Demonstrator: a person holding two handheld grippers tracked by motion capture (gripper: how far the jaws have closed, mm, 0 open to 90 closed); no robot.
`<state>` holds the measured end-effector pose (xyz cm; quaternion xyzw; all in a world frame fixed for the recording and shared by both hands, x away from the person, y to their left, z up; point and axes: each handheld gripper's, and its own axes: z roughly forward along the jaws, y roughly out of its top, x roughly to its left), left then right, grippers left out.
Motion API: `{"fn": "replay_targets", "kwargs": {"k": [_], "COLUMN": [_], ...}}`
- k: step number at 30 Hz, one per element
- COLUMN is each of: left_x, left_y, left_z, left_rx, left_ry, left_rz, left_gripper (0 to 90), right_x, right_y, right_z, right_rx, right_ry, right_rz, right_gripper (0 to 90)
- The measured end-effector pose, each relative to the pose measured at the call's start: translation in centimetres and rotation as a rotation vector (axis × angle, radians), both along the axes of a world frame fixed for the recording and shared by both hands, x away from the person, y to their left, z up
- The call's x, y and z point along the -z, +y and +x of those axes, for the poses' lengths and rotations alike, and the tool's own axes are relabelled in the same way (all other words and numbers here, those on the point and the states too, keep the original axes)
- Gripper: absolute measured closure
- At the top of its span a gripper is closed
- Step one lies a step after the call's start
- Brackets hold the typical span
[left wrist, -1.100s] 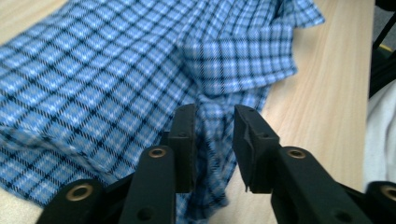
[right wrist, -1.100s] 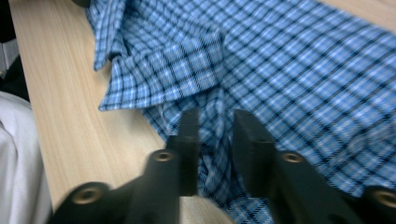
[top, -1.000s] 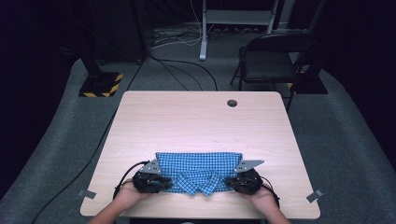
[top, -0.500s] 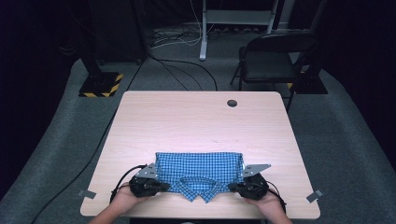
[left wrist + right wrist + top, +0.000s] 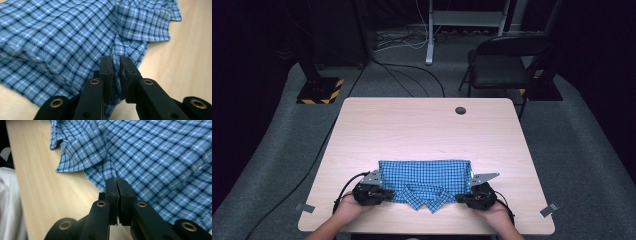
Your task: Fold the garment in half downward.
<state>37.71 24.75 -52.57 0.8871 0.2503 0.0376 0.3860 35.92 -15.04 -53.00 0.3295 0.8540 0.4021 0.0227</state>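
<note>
A folded blue plaid shirt (image 5: 424, 175) lies flat near the front edge of the wooden table (image 5: 422, 125), its collar (image 5: 424, 194) toward the person. My left gripper (image 5: 387, 194) lies low at the shirt's near left corner. In the left gripper view its jaws (image 5: 116, 62) pinch a ridge of the cloth (image 5: 62, 37); they have just been opening a little, with the fabric still between them. My right gripper (image 5: 460, 198) is at the near right corner. Its jaws (image 5: 116, 182) stand pressed together on the shirt's (image 5: 162, 152) edge.
A round cable hole (image 5: 460, 110) sits at the table's far side. Tape marks (image 5: 305, 207) (image 5: 548, 210) flag the front corners. Behind the table stand a black folding chair (image 5: 502, 62) and a stand base with yellow-black stripes (image 5: 319, 91). A white sleeve (image 5: 10, 202) borders the right gripper view.
Both grippers slid slightly outward and toward the near edge, then came back a little. The shirt lies in nearly the same place.
</note>
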Motion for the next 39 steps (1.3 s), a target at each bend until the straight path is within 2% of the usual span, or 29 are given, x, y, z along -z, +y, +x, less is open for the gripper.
{"fn": "replay_targets", "kwargs": {"k": [9,11,13,16,19,22,26,30,35,39], "left_x": [-0.1,-0.2,-0.6,-1.7,-2.9,-3.5,-3.2,-2.6,-1.5,-0.8], "left_y": [0.0,0.1,0.0,0.2,0.3,-0.2,-1.6,-3.1,-4.0,-4.1], "left_z": [3.1,3.6,3.9,3.9,4.0,4.2,4.4,4.7,5.5,5.7], "left_rx": [-0.063,-0.088,-0.101,-0.109,-0.131,-0.133,-0.121,-0.104,-0.112,-0.119], "left_ry": [-0.018,-0.016,-0.019,-0.032,-0.044,-0.056,-0.053,-0.042,-0.025,-0.011], "left_rz": [0.003,0.003,0.016,0.001,-0.028,-0.048,-0.067,-0.068,-0.054,-0.052], "left_gripper": [75.4,70.9,63.2,53.6,46.3,44.0,41.3,39.4,39.4,39.2], "right_x": [-0.1,-0.2,-0.6,-1.5,-2.7,-3.7,-4.0,-3.4,-2.2,-1.3], "right_y": [0.2,0.3,0.3,-0.1,-0.4,0.2,2.0,3.7,4.2,4.2], "right_z": [2.6,3.0,3.3,3.1,2.9,3.0,3.5,4.5,5.9,6.5], "right_rx": [0.058,0.064,0.075,0.097,0.112,0.102,0.075,0.055,0.1,0.123], "right_ry": [-0.005,-0.005,-0.008,-0.031,-0.052,-0.089,-0.125,-0.128,-0.104,-0.081], "right_rz": [0.01,0.008,-0.015,-0.05,-0.032,-0.001,0.013,0.015,-0.011,-0.038], "right_gripper": [84.8,79.2,72.8,65.0,57.3,51.3,43.3,41.1,41.6,41.7]}}
